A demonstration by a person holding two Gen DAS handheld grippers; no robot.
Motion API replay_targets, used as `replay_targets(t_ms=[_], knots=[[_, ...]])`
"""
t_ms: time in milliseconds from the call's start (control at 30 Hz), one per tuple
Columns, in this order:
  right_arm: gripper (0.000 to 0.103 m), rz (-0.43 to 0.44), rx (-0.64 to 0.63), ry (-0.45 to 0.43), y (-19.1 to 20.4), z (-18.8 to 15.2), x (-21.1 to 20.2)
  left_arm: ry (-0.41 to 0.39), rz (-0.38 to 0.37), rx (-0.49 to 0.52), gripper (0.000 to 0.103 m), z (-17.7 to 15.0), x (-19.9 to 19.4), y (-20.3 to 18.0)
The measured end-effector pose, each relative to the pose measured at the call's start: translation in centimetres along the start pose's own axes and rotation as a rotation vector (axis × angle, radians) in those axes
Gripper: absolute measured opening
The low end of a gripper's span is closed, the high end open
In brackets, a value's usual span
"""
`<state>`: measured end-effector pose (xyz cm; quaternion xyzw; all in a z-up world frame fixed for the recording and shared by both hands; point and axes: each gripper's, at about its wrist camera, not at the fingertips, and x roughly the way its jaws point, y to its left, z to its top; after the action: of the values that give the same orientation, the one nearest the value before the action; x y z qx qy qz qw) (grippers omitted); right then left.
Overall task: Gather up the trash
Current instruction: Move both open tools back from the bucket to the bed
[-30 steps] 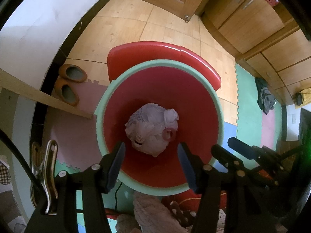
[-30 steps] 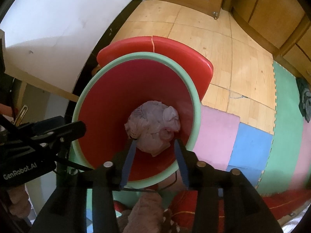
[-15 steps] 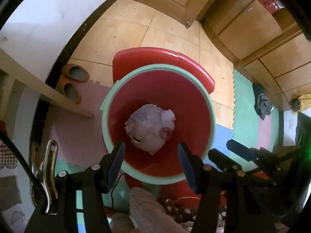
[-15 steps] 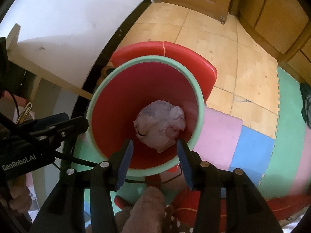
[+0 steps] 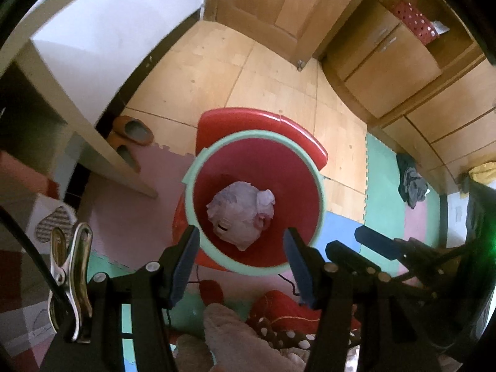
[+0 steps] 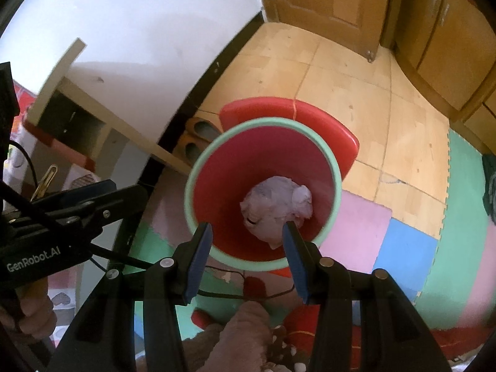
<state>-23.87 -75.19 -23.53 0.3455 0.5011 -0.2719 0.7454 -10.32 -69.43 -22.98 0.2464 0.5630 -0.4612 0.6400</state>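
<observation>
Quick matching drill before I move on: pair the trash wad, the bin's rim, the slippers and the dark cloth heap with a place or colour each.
Things:
1. crumpled wad
2. bin rim
3. slippers
4. dark cloth heap

Places or colours:
A. on the green mat near the wooden cabinets
B. mint green
C. at the bottom of the red bin
D. on the floor by the wall, beside the shelf board

Pairs: 1-C, 2-B, 3-D, 4-A

Both the left gripper and the right gripper hang open above the bin, holding nothing.
</observation>
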Motion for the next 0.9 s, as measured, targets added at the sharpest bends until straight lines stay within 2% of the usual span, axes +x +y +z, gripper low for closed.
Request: replay_targets(t_ms=[567, 900], knots=[[0.048, 0.065, -0.122, -0.093, 7.9, 0.5, -7.0, -0.101, 0.01, -0.06, 0.06, -2.0, -9.8, 3.9], [0.048, 0.108, -0.212, -0.131, 13.5, 0.5, -9.7, -0.158, 0.033, -0.137, 0.06, -3.7, -15.1, 7.2]])
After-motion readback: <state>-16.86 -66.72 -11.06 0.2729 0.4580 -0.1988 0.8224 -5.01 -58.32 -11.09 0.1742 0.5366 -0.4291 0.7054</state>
